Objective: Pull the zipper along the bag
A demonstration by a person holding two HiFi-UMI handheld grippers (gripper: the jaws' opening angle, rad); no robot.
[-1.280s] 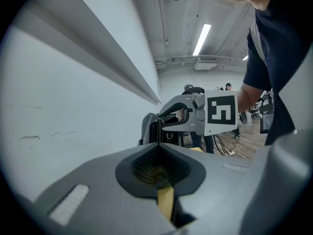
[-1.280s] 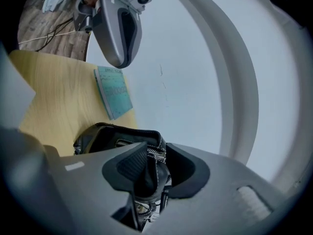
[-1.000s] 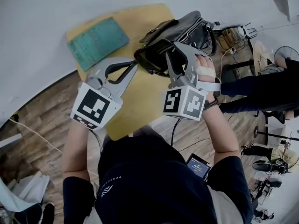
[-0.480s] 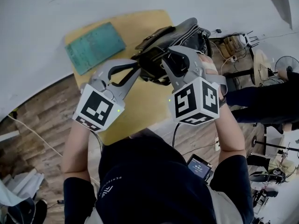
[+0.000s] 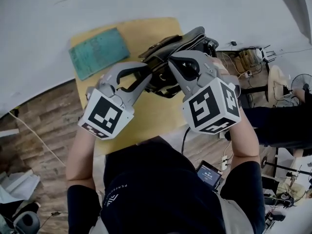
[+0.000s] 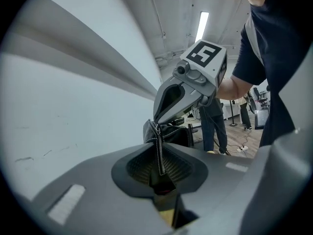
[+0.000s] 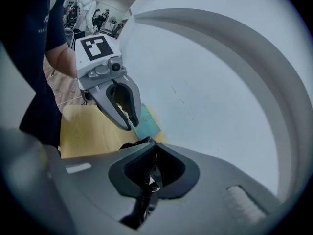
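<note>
A dark leather bag (image 5: 187, 40) lies at the far right corner of the yellow table (image 5: 146, 111). My left gripper (image 5: 146, 73) is at the bag's near end. Its jaws have just been opening, and they stand a narrow gap apart with the zipper strip (image 6: 158, 148) running between them; I see no pads pressing on it. In the left gripper view the bag (image 6: 171, 133) shows just past the left gripper (image 6: 156, 127). My right gripper (image 5: 171, 62) points down onto the bag's top. Its jaws have just been closing and are shut on the metal zipper pull (image 7: 149, 182).
A green mat (image 5: 97, 50) lies on the table's far left part. A white wall runs behind the table. Cables and a standing person (image 5: 287, 126) are at the right over a wooden floor. A small screen device (image 5: 208, 173) hangs at my waist.
The left gripper has moved right and up, from open table to the bag's end. The right gripper has tipped downward over the bag's top, and the bag's near end has lifted.
</note>
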